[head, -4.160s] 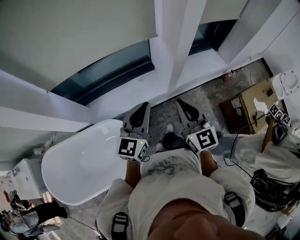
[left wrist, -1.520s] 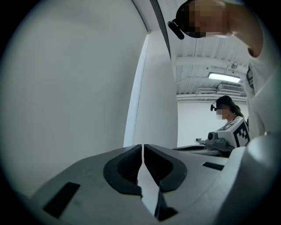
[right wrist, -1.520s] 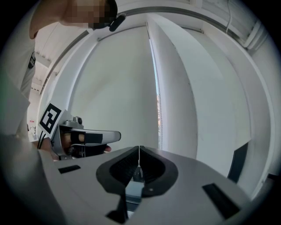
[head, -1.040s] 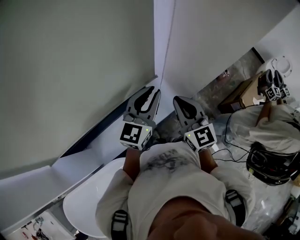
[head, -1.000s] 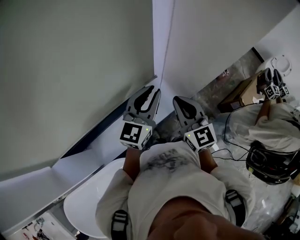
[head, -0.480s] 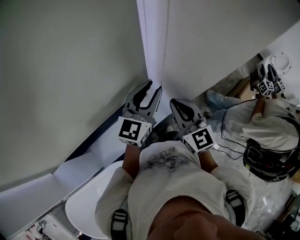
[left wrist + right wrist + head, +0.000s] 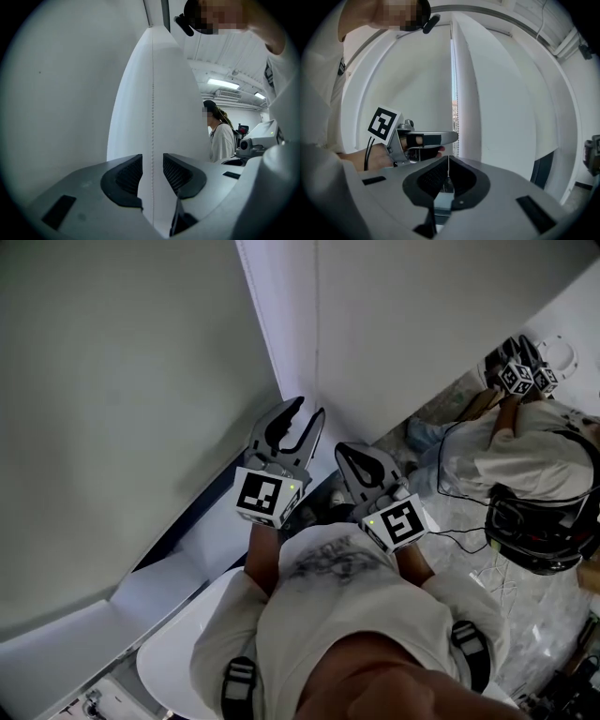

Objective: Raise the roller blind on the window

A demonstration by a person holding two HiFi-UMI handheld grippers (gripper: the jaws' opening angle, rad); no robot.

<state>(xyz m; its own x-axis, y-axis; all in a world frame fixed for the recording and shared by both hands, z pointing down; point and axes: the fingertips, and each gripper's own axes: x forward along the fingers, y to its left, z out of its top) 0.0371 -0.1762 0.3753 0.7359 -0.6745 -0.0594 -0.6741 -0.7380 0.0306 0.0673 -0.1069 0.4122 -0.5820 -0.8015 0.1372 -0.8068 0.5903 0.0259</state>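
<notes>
A grey-green roller blind (image 7: pixel 112 381) hangs at the left, and a second blind (image 7: pixel 422 315) at the right of a white window post (image 7: pixel 281 324). The thin bead chain (image 7: pixel 153 117) runs down in front of the post. My left gripper (image 7: pixel 309 413) is open. Its jaws have just been opening, and the chain passes free between the pads (image 7: pixel 129 173) in the left gripper view. Lower and to the right, my right gripper (image 7: pixel 345 451) is shut on the bead chain (image 7: pixel 448 164), which rises from its tips. The left gripper (image 7: pixel 440 138) shows just beyond them.
A white bathtub (image 7: pixel 178 652) lies below at the left, under the window sill (image 7: pixel 216 540). At the right another person (image 7: pixel 516 456) holds grippers (image 7: pixel 516 376) over a floor with cables (image 7: pixel 450 540). A person (image 7: pixel 220 136) stands beyond the post in the left gripper view.
The left gripper's jaws have spread wide and it has shifted a little up and towards the post. The right gripper stays shut in place. The head view has swung left.
</notes>
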